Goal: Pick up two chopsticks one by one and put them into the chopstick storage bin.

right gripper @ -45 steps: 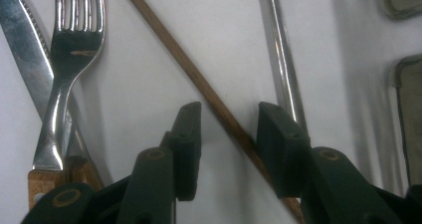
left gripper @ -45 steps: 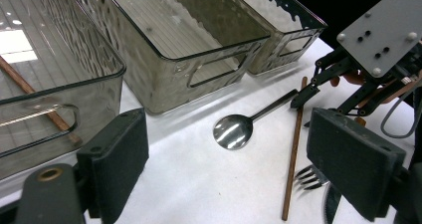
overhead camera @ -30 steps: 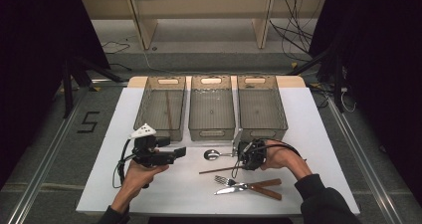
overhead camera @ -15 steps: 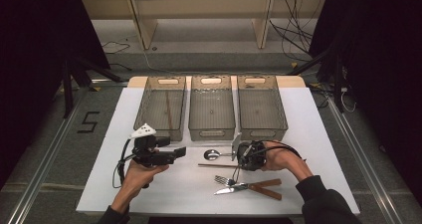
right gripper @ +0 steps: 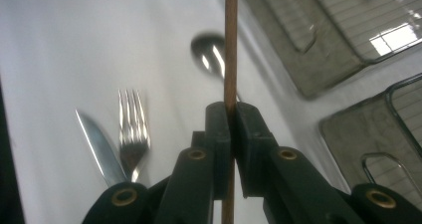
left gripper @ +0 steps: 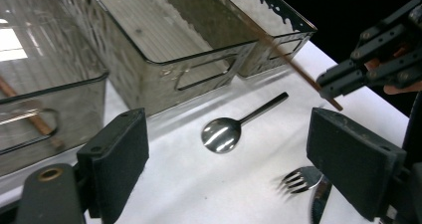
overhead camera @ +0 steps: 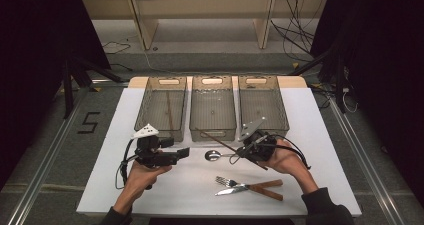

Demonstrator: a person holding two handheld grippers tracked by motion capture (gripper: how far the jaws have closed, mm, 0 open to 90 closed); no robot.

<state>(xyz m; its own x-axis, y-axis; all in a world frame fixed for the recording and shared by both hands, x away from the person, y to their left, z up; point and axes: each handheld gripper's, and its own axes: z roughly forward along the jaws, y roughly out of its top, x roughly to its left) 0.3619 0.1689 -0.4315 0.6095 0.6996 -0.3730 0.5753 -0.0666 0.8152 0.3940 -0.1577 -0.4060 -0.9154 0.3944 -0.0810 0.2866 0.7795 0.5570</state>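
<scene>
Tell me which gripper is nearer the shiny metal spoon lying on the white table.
Right. The right gripper, shut on a thin brown chopstick, sits just beside the spoon's handle end. The left gripper, open, is slightly farther off on the bowl side.

1. The right gripper [overhead camera: 243, 152] has risen off the table, and its jaws have just been closing, now pinched on a brown chopstick [overhead camera: 220, 140].
2. The chopstick, which lay flat on the white tabletop beside the spoon [overhead camera: 216, 155], is now lifted, slanting from the jaws up toward the front wall of the middle bin [overhead camera: 212, 133].
3. The right hand [overhead camera: 285, 157] has shifted slightly with the lift.
</scene>
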